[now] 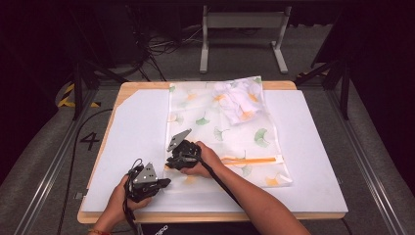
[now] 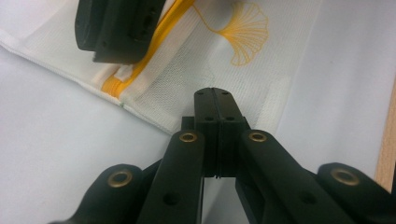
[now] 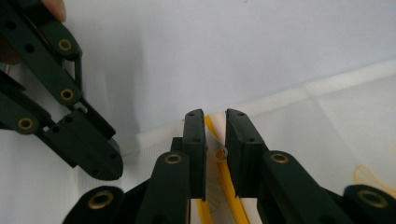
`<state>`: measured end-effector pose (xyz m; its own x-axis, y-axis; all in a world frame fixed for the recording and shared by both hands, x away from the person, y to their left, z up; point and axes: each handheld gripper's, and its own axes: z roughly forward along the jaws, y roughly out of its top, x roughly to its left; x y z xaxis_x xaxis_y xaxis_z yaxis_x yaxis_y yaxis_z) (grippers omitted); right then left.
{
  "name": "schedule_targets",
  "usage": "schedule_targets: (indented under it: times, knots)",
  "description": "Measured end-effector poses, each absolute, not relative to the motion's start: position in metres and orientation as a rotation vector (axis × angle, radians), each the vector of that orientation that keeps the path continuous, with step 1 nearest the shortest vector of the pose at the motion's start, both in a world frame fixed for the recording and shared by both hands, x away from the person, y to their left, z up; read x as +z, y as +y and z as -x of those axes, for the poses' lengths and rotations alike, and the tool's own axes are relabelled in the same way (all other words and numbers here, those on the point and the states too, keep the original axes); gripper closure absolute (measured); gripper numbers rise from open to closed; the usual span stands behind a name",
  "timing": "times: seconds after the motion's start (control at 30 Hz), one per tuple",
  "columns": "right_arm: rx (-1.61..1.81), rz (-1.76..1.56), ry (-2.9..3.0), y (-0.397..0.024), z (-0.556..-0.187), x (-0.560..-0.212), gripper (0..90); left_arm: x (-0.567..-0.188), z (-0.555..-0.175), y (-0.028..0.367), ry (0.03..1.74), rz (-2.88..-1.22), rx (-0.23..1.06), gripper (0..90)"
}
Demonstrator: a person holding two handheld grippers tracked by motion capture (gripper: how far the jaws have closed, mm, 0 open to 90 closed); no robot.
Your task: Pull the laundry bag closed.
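Left gripper (image 1: pixel 164 182) closed, pinning white mesh ginkgo-print laundry bag (image 1: pixel 254 132); right gripper (image 3: pixel 215 122) parted astride orange zipper (image 3: pixel 224 186), pull liable to slip free.

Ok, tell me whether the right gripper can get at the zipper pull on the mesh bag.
Probably yes: the right gripper straddles the zipper pull at the yellow zipper, jaws slightly apart. The left gripper sits aside, not blocking.

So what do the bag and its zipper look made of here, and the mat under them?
Bag: thin white mesh fabric, probably synthetic; the weave shows in the left gripper view, with printed ginkgo leaves. Zipper: orange tape, seemingly woven; its teeth can't be made out. Mat: smooth, matte white sheet, plastic or foam board perhaps, laid over a pale wooden table.
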<state>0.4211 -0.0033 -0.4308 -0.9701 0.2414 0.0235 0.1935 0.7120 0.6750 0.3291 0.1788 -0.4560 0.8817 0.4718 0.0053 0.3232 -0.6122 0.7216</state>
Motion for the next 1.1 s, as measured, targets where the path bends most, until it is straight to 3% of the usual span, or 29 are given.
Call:
schedule_targets:
  times: [0.43, 0.5, 0.63, 0.7, 0.8, 1.1]
  knots:
    - [1.062, -0.351, 2.901, -0.0084, -0.4207, -0.4338, 79.8, -0.4562, -0.3292, 0.1790, 0.566, -2.278, 0.250, 90.0]
    - [1.055, -0.354, 2.912, -0.0071, -0.4214, -0.4363, 73.8, -0.4562, -0.3290, 0.1788, 0.565, -2.279, 0.249, 90.0]
    - [1.087, -0.387, 2.914, -0.0060, -0.4235, -0.4388, 71.6, -0.4563, -0.3289, 0.1788, 0.564, -2.277, 0.252, 90.0]
    - [1.091, -0.386, 2.914, -0.0053, -0.4239, -0.4393, 73.7, -0.4563, -0.3291, 0.1791, 0.565, -2.278, 0.249, 90.0]
    - [1.077, -0.360, 2.912, -0.0046, -0.4230, -0.4397, 83.7, -0.4564, -0.3291, 0.1793, 0.564, -2.277, 0.249, 90.0]
    - [0.991, -0.281, 2.920, -0.0036, -0.4217, -0.4340, 84.2, -0.4569, -0.3295, 0.1800, 0.568, -2.268, 0.240, 90.0]
